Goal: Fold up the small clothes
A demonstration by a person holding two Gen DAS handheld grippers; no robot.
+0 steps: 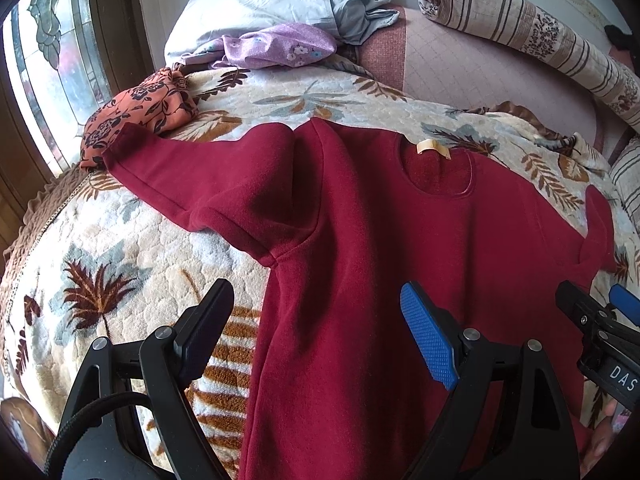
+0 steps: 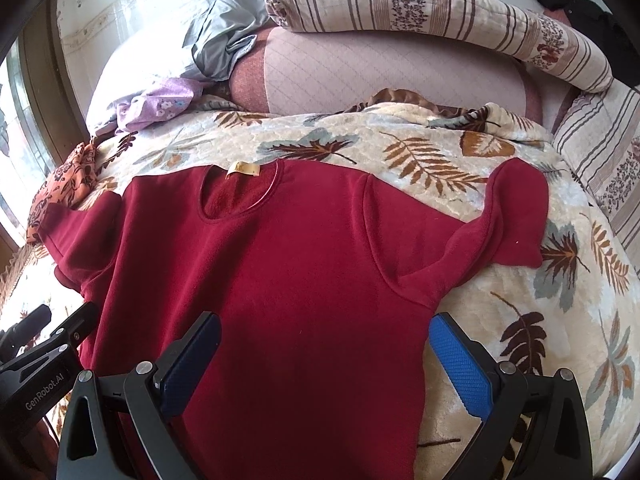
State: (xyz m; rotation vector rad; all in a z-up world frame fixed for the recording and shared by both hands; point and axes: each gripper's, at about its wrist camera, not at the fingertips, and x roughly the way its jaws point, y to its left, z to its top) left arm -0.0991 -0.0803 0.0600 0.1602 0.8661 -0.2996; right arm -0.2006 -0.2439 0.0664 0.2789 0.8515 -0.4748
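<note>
A dark red long-sleeved top (image 1: 360, 240) (image 2: 288, 264) lies spread flat, neck away from me, on a leaf-patterned blanket (image 1: 132, 248) (image 2: 500, 320). Its left sleeve (image 1: 180, 176) stretches out to the left; its right sleeve (image 2: 516, 216) is doubled back on itself. My left gripper (image 1: 320, 320) hangs open over the top's left side seam, nothing between its fingers. My right gripper (image 2: 324, 344) is open above the lower right part of the body, also empty. Each gripper shows at the edge of the other's view.
An orange flowered cloth (image 1: 140, 112) touches the left cuff. A purple flowered garment (image 1: 276, 46) and a grey one (image 1: 360, 4) lie on a pale pillow behind. A striped bolster (image 2: 440, 16) runs along the back. A window (image 1: 44, 60) is at left.
</note>
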